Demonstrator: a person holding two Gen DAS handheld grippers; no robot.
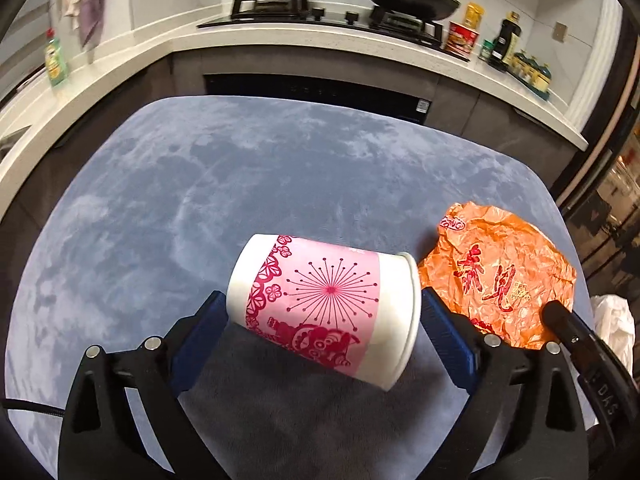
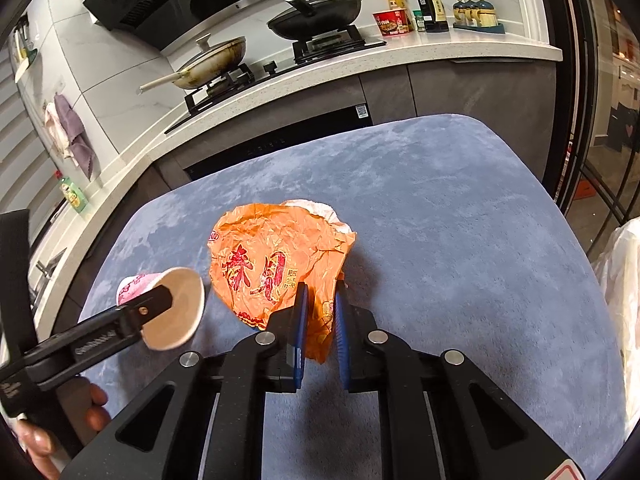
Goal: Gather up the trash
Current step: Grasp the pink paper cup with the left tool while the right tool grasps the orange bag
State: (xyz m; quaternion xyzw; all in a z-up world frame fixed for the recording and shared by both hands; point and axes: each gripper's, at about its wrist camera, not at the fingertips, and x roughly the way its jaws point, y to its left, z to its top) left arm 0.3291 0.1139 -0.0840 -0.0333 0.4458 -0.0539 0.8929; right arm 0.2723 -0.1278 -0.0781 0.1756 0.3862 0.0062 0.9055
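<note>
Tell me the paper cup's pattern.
Pink band with red paper-cut flowers and starburst on the white paper cup; left wrist view.

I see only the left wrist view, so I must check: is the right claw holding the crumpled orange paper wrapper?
Observer: Yes. The right claw is shut on the near edge of the crumpled orange paper wrapper.
Operator: Is anything hidden behind the wrapper?
Observer: A crumpled white paper shows at its far edge.
Operator: Is the pink-and-white paper cup empty?
Observer: The pink-and-white paper cup lies with its mouth toward the right camera; the inside looks bare.
</note>
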